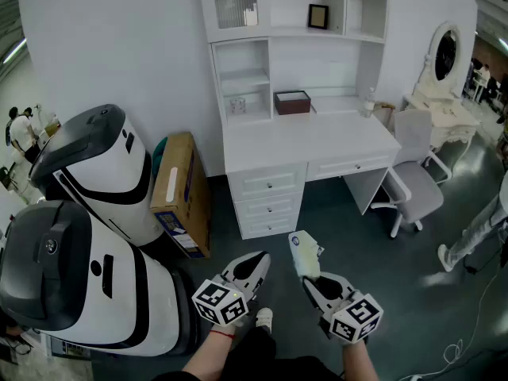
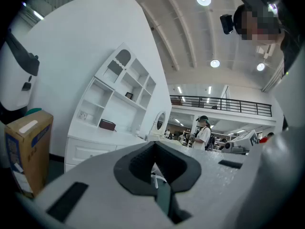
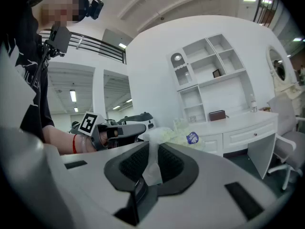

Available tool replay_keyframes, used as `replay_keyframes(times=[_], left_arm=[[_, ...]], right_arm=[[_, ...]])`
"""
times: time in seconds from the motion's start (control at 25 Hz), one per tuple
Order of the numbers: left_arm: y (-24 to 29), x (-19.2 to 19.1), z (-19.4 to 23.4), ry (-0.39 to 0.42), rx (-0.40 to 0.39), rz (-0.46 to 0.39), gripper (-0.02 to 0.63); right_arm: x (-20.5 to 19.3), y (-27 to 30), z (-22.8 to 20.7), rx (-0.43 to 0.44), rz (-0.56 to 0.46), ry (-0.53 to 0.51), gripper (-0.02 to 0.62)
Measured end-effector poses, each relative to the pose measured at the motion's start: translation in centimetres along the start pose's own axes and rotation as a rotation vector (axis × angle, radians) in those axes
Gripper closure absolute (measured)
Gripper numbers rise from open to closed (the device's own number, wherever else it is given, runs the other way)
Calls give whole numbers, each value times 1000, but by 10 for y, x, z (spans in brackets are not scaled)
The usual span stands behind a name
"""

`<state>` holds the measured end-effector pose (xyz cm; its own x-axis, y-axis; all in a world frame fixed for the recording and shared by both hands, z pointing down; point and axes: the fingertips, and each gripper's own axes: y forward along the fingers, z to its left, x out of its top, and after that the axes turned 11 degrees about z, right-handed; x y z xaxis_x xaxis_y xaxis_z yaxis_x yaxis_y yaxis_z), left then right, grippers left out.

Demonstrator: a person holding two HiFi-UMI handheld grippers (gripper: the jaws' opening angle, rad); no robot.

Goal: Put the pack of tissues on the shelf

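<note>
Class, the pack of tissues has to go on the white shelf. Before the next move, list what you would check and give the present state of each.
1. Pack of tissues held in right gripper: ok, jaws closed on its wrapper.
2. Left gripper free: ok, jaws together, nothing between them.
3. Free space on shelf: ok, this compartment looks bare.
4. Way to desk: ok, open floor ahead; chair stands off to the right.
5. Shelf within reach: not ok, it stands well across the floor.
6. Grip firm enough: cannot tell.

head view: high, steeply down | both gripper views: low, level, forward | all 3 share white shelf unit (image 1: 317, 62) (image 2: 119, 92) (image 3: 209, 68)
</note>
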<state>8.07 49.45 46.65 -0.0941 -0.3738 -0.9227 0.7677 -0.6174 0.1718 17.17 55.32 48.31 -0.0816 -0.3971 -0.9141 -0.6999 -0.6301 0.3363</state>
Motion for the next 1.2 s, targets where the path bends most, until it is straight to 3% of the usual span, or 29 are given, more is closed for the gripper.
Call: replay_keyframes(times=[0.8,1.2], left_arm=[[71,54,180,-39,9,25,601],[83,60,231,-55,8,37,601]], right_arm=[[69,181,-85,10,94,-37,546],[88,232,-104,10,107,-20,546]])
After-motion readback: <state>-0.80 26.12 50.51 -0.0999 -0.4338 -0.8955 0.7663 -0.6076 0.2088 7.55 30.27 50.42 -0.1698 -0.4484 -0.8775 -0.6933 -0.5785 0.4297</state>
